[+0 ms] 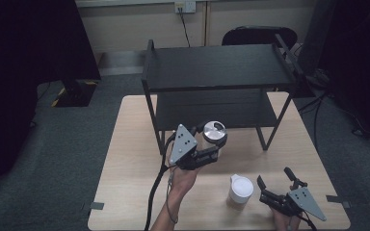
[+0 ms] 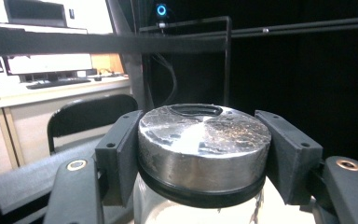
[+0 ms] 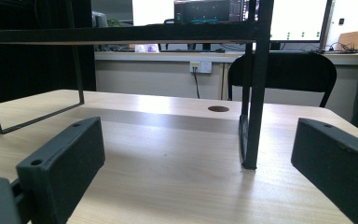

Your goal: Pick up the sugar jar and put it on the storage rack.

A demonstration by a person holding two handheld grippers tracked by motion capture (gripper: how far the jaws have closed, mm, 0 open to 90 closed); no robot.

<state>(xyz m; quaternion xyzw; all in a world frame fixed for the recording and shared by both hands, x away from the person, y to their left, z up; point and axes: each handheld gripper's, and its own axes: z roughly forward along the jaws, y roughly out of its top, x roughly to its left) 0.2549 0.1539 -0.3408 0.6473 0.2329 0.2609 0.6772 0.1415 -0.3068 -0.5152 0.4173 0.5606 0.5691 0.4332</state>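
We are holding a glass jar (image 1: 214, 136) with a brushed metal lid (image 2: 203, 142) in the left gripper (image 1: 207, 156), up off the surface (image 1: 135, 159) and just in front of the lower level of the black 2-tier shelf (image 1: 217, 67). In the left gripper view the 2 jaws are sitting closed against opposite sides of the lid, right above its dark sealing ring, with the clear glass body hanging below. We are judging the jar to be rigid and fairly heavy for its size, and fragile — a drop onto the wood would likely crack it. The metal rim is looking smooth and a little slick, so a hold on the lid alone is depending on the lid being screwed tight; we cannot tell from here whether it is. A grip lower down, on the glass shoulder, might be carrying the weight more safely, though glass is slippery too. The right gripper (image 1: 275, 182) is resting low near the front right of the surface with its jaws spread wide and nothing between them, just beside a white lidded cup (image 1: 241, 191). That cup is looking light and soft-walled, so we are thinking it would want a gentle squeeze around its middle.
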